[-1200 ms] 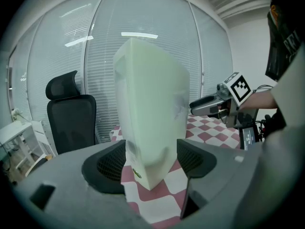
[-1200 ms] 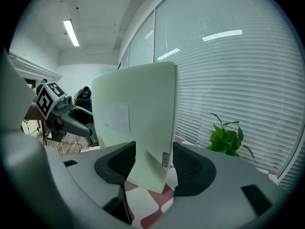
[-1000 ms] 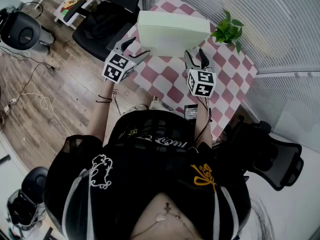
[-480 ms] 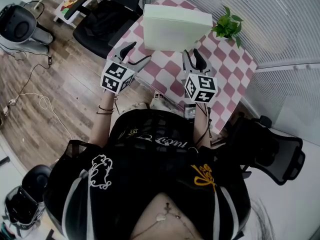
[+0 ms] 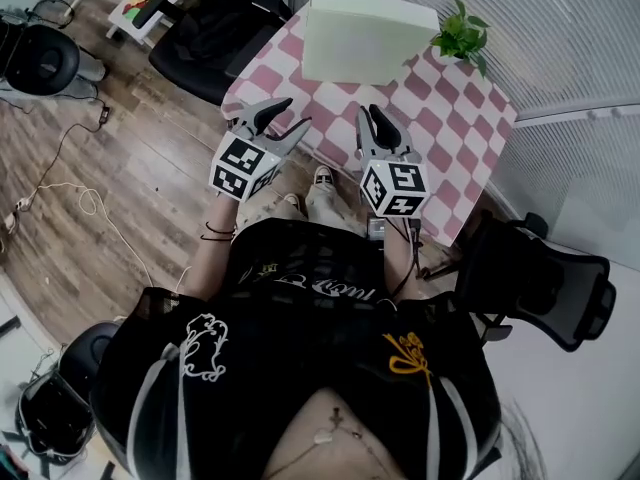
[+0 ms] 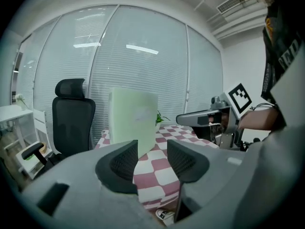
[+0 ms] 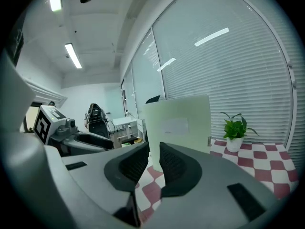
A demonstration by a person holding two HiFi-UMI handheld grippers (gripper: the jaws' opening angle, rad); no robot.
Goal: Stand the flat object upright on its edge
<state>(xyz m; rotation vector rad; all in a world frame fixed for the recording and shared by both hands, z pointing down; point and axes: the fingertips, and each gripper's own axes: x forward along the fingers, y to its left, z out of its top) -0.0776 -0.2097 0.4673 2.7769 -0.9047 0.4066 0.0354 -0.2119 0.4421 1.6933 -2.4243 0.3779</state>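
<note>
one flat object (image 5: 365,38), a pale green panel, stands upright on its edge at the far end of the one pink-and-white checked table (image 5: 440,138), and nothing touches it. one small potted plant (image 5: 462,36) sits just beside its right end. two grippers hang over the near edge of the table, side by side and well apart from the panel, each carrying one marker cube. the left gripper (image 5: 290,116) is released: in the left gripper view (image 6: 152,159) its two dark pads have just been closing and now stand with a moderate gap, with only checked cloth showing through it and the panel (image 6: 132,123) upright farther back. the right gripper (image 5: 370,116) is also released: in the right gripper view (image 7: 153,163) its two pads have just been closing to a narrow slit, not quite meeting, with nothing between them, and the panel (image 7: 178,123) and the plant (image 7: 235,132) stand beyond. one black office chair (image 5: 215,28) stands off the table's far left corner, and a second chair (image 5: 545,283) stands to the person's right.
</note>
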